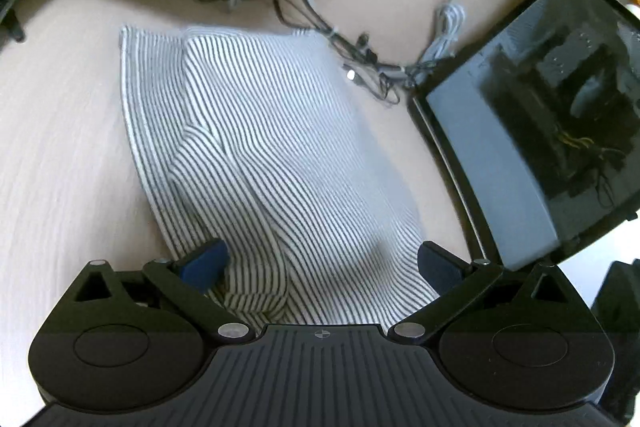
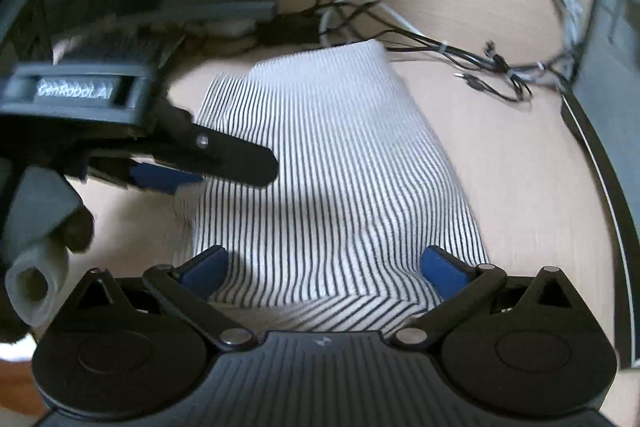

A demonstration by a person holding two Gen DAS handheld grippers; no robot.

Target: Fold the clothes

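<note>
Item under inspection: one striped knit garment [image 1: 280, 155], white with thin dark stripes, lying partly folded on the light wood desk [image 1: 60, 155]. Its far edge reaches toward the back edge of the desk, near a tangle of cables [image 1: 360, 55]; its near end runs under both tools. A dark glass-sided computer case [image 1: 540, 131] stands just beside the garment's right side.

Left gripper [image 1: 320, 263]: jaws spread wide, blue pads either side of the near end of the cloth, nothing pinched. A rolled fold of fabric sits between them.

Right gripper [image 2: 324, 265]: jaws likewise spread, straddling the near hem; no grip. In the right wrist view the left tool appears over the garment's left edge.

Handling assessment: the fabric looks light, soft and limp; it will sag and crease, not hold shape. Layers may slide on each other and on the smooth desk. Not fragile.

Recommended hold: pinch through the doubled near edge at its two corners, one tool each. Avoid the cables at the back when carrying the fold over.
</note>
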